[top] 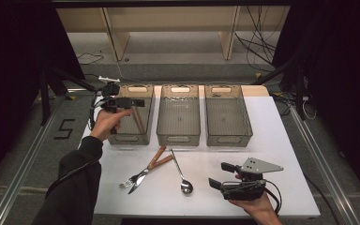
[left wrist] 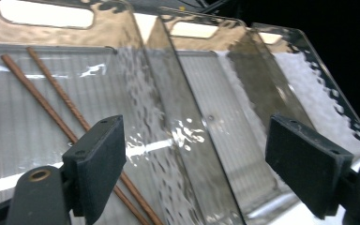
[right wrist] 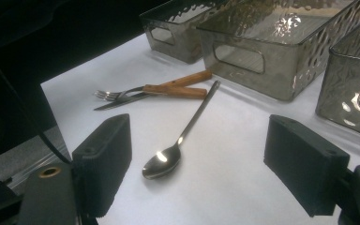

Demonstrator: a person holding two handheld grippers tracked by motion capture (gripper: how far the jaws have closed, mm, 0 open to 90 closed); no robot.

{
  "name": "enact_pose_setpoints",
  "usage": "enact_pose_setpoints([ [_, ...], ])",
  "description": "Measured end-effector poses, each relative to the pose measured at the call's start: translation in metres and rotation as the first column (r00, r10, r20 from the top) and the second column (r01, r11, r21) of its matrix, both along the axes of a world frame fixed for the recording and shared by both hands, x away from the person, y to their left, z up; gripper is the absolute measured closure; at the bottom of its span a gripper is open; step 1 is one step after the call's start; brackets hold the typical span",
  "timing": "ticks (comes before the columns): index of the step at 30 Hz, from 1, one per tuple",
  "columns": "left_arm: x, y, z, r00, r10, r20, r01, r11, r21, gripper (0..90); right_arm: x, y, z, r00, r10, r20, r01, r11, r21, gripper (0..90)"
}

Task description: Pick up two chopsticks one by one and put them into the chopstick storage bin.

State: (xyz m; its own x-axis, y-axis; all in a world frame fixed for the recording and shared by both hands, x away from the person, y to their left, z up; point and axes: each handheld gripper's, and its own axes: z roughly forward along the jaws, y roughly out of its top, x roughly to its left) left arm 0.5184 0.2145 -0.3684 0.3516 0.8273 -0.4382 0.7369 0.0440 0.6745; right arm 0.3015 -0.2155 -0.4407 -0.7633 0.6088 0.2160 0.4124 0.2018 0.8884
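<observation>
We hold the left gripper (top: 130,101) above the left bin (top: 130,136), its jaws spread wide with nothing between them. In the left gripper view, two brown chopsticks (left wrist: 51,105) lie slanted on the floor of that bin, below and behind the left jaw. The middle bin (top: 178,136) and the right bin (top: 228,138) stand just beside it in a row on the white table (top: 286,140).

Our right gripper (top: 221,175) hovers low near the table's front edge, jaws apart and empty. The spoon (right wrist: 178,140) lies on the table ahead of it, bowl toward us, handle running up toward the bins. Beside the spoon, a fork (right wrist: 122,93) and a knife (right wrist: 136,98) with wooden handles lie crossed, their handles close to the spoon's handle tip. The path between the right gripper and the spoon lies open.
</observation>
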Motion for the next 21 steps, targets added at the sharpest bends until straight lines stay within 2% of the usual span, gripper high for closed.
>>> enact_pose_setpoints([
  [6, -0.026, -0.002, 0.008, 0.9974, -0.039, 0.061, 0.041, 0.9987, -0.029, 19.2, 0.0, 0.0, 0.0, 1.0, -0.003, 0.002, 0.003, 1.0, 0.001, 24.0],
  [12, -0.057, -0.007, 0.01, 0.9891, -0.067, 0.131, 0.073, 0.9965, -0.041, 18.9, 0.0, 0.001, -0.001, 0.9998, -0.018, 0.005, 0.018, 1.0, -0.009, 24.0],
  [15, -0.073, -0.009, 0.004, 0.9845, -0.079, 0.157, 0.087, 0.9951, -0.047, 18.6, -0.001, 0.002, -0.001, 0.9991, -0.043, 0.001, 0.043, 0.999, -0.017, 24.3],
  [18, -0.09, -0.011, -0.006, 0.98, -0.097, 0.174, 0.108, 0.9925, -0.057, 18.5, -0.001, 0.007, -0.002, 0.9975, -0.07, 0.01, 0.071, 0.996, -0.054, 24.3],
  [21, -0.104, -0.01, -0.017, 0.9771, -0.105, 0.185, 0.122, 0.9891, -0.082, 18.5, -0.001, 0.012, -0.002, 0.9967, -0.081, 0.006, 0.081, 0.994, -0.072, 24.6],
])
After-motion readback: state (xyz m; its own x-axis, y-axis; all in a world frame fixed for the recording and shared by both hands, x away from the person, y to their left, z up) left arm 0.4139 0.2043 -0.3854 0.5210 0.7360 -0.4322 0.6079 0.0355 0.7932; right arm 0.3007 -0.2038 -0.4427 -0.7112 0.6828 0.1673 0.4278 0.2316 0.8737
